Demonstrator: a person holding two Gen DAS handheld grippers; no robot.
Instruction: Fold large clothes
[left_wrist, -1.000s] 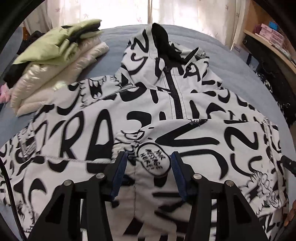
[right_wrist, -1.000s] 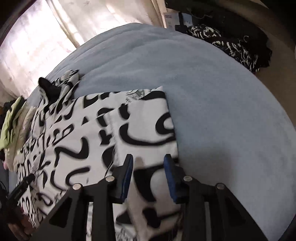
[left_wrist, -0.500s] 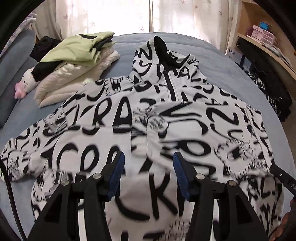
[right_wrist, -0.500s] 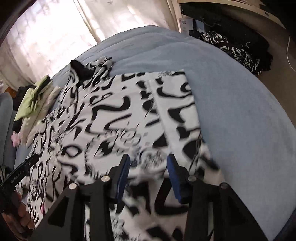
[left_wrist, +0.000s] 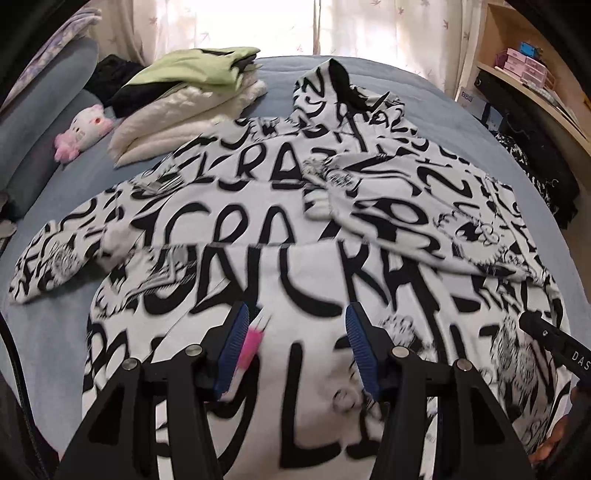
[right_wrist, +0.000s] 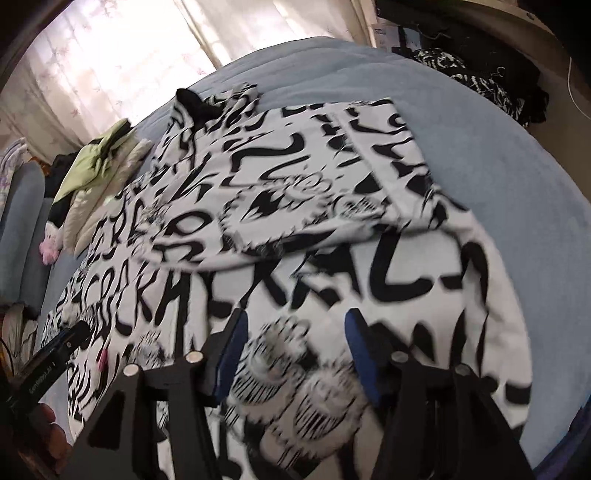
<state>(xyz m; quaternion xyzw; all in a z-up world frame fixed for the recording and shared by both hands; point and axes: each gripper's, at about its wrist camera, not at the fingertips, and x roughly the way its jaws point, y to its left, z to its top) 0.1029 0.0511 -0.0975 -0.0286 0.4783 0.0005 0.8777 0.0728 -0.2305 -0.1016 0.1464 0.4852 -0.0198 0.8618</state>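
Observation:
A large white hooded jacket with black lettering (left_wrist: 258, 229) lies spread on a blue bed (left_wrist: 280, 74), hood at the far end. Its right sleeve (left_wrist: 417, 206) is folded across the chest; the left sleeve (left_wrist: 55, 258) lies out to the left. The jacket also fills the right wrist view (right_wrist: 314, 221). My left gripper (left_wrist: 295, 325) is open and empty above the hem, next to a small pink tag (left_wrist: 251, 343). My right gripper (right_wrist: 291, 336) is open and empty above the hem's right part. It shows at the left wrist view's right edge (left_wrist: 554, 339).
A stack of folded clothes, green on white (left_wrist: 192, 96), sits at the far left of the bed beside a pink plush toy (left_wrist: 81, 125). A wooden shelf with boxes (left_wrist: 524, 70) and dark clothes (right_wrist: 480, 85) are on the right. Bare blue bed (right_wrist: 517, 177) lies right of the jacket.
Both grippers have drawn back from the jacket's chest toward its hem and risen, so more of the jacket shows. The right sleeve now lies released across the chest.

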